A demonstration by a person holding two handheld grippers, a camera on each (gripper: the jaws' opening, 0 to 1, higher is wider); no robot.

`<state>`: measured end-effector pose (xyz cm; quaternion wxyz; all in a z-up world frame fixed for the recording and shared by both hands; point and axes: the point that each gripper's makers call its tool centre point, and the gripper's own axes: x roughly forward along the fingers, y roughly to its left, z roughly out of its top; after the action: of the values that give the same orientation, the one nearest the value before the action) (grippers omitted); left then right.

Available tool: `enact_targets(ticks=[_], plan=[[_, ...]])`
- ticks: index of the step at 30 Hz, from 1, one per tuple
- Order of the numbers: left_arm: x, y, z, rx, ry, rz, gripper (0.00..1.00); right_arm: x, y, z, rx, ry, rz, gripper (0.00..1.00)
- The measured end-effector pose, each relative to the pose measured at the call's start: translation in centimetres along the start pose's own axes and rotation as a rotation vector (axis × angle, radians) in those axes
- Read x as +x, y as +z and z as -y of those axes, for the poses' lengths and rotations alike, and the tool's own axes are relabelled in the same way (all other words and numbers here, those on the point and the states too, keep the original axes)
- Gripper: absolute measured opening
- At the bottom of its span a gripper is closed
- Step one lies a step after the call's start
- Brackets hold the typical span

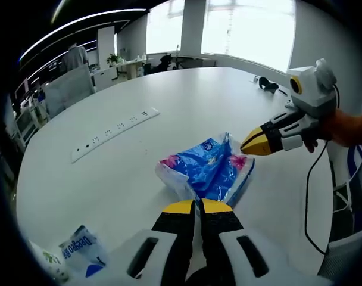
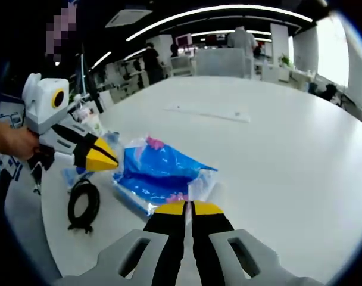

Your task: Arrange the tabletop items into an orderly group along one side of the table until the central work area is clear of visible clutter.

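Left tool [image 1: 197, 206] and right tool [image 2: 188, 207]: jaws together, empty, clear of contact. On table [image 1: 187, 101]: one blue tissue pack [image 1: 208, 168], one power strip [image 1: 114, 133], one black cable coil [image 2: 83, 204].

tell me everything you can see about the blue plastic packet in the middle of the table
The blue plastic packet is a soft, crinkled, glossy film pack, blue with pink patches and clear edges, and looks partly flattened. It lies flat on the white table, just ahead of both grippers' shut yellow tips. In the left gripper view the right gripper points at its far edge, close to it; contact is unclear.
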<state>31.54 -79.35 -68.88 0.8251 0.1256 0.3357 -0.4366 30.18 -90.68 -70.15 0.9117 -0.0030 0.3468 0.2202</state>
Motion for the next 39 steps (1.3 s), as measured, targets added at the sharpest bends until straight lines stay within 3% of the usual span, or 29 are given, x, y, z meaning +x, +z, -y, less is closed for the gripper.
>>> enact_targets(ticks=[20, 39], plan=[[1.4, -1.3, -1.1, -0.025, -0.002, -0.035, 0.03, 1.5, -1.0, 0.4, 0.012, 0.003, -0.028, 0.0], [2.1, -1.0, -2.0, -0.054, 0.019, -0.031, 0.03, 2.4, -1.2, 1.3, 0.008, -0.034, -0.022, 0.01]])
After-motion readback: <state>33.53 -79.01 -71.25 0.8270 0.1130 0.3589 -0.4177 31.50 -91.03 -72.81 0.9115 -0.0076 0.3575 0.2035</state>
